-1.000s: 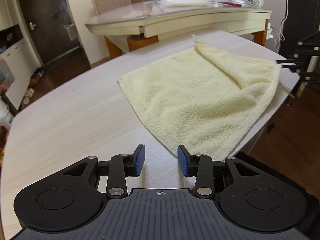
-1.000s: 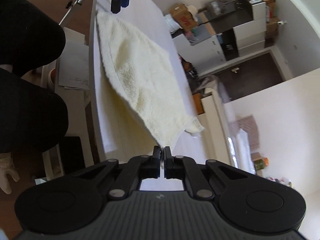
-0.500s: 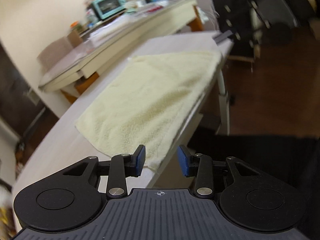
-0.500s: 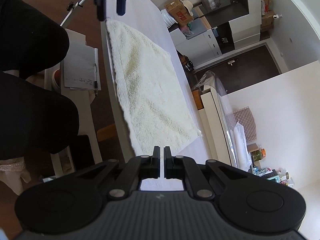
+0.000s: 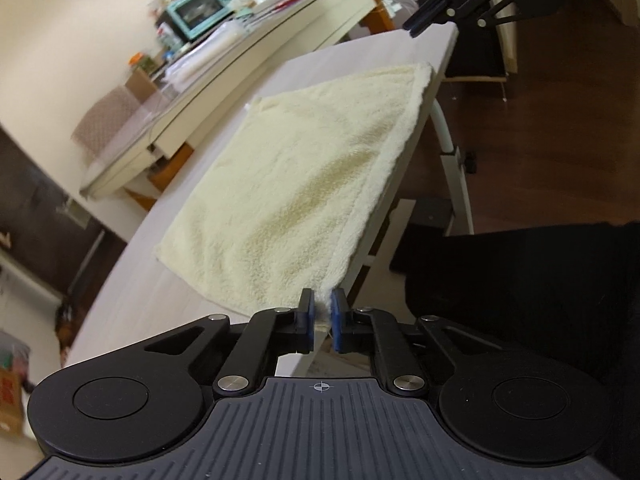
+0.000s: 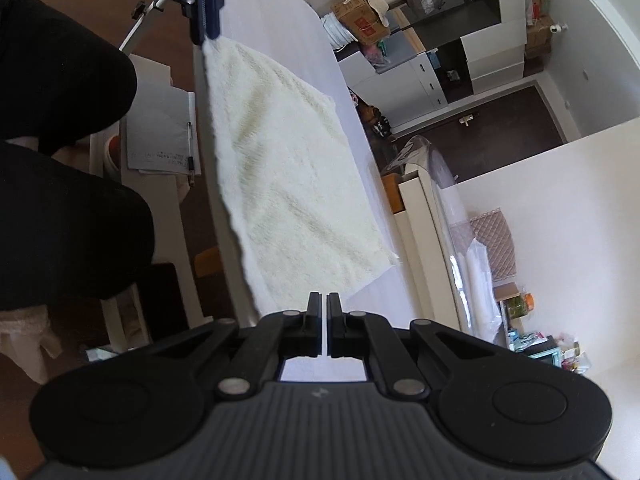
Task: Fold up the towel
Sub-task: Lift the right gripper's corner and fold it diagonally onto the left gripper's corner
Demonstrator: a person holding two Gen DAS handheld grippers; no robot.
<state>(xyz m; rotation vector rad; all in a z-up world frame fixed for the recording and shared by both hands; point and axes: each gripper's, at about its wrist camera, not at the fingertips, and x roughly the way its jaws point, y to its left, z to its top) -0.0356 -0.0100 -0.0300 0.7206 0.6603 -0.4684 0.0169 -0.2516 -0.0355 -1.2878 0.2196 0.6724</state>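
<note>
A pale yellow towel (image 5: 304,184) lies spread flat on the white table (image 5: 168,292), its long side along the table's near edge. My left gripper (image 5: 321,314) is shut on the towel's near corner at that edge. In the right wrist view the towel (image 6: 280,168) stretches away from me, and my left gripper (image 6: 206,20) pinches its far corner. My right gripper (image 6: 324,320) is shut with nothing between its pads, just off the towel's near corner. It also shows in the left wrist view (image 5: 424,24), beyond the towel's far corner.
A second table (image 5: 248,68) with a teal toaster oven (image 5: 198,12) and clutter stands behind. The person's dark-clothed legs (image 6: 60,184) are beside the table edge. A stool with papers and a pen (image 6: 160,136) stands below. Cabinets and boxes (image 6: 440,52) stand across the room.
My left gripper swung to the towel's corner at the table edge and closed on it. My right gripper let go of its corner, the raised fold dropped flat, and it stayed shut.
</note>
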